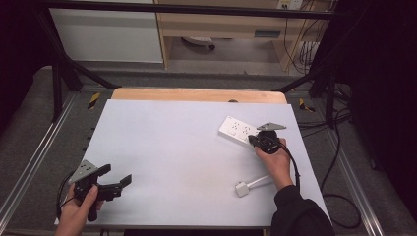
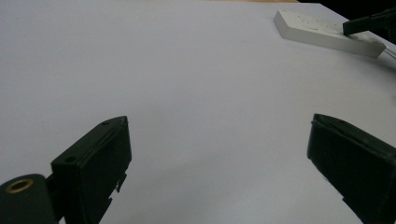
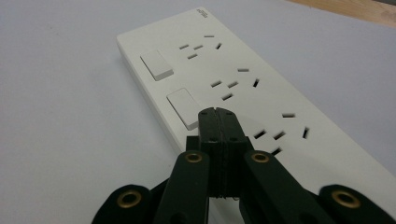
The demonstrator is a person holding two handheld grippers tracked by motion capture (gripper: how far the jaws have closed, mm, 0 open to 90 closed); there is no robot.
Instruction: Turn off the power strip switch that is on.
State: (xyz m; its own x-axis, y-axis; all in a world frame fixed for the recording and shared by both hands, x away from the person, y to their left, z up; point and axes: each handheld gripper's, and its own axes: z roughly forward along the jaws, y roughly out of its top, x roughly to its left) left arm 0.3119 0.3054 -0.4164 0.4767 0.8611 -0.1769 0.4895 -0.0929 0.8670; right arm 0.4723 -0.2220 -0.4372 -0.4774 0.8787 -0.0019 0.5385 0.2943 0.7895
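The right hand-held gripper point(image 3: 217, 116) was clenched, its two black jaws pressed flat together with nothing between them, their tips over the second rocker switch point(image 3: 184, 108) of a white power strip point(image 3: 233, 88). In the high view that gripper point(image 1: 253, 140) sat at the right of the frame, at the near end of the strip point(image 1: 236, 129), with the right hand point(image 1: 275, 160) and a dark sleeve point(image 1: 297, 214) behind it and a grey three-cornered plate on top.

The strip lay flat on the pale desk point(image 1: 172, 142), in the upper right of the high view. It carried two rocker switches along one edge, the farther one point(image 3: 156, 64) clear of the jaws, and three groups of socket slots. Small grey lettering sat at its far corner, too small to read.

The left hand-held gripper point(image 1: 117, 178) was released, jaws spread wide above bare desk at the lower left of the high view, held by the left hand point(image 1: 78, 211). In its own view point(image 2: 219, 149) the strip point(image 2: 327, 33) showed at the upper right, well apart.

A white plug point(image 1: 241, 189) with a short white cord lay on the desk near the right forearm, at the lower right.
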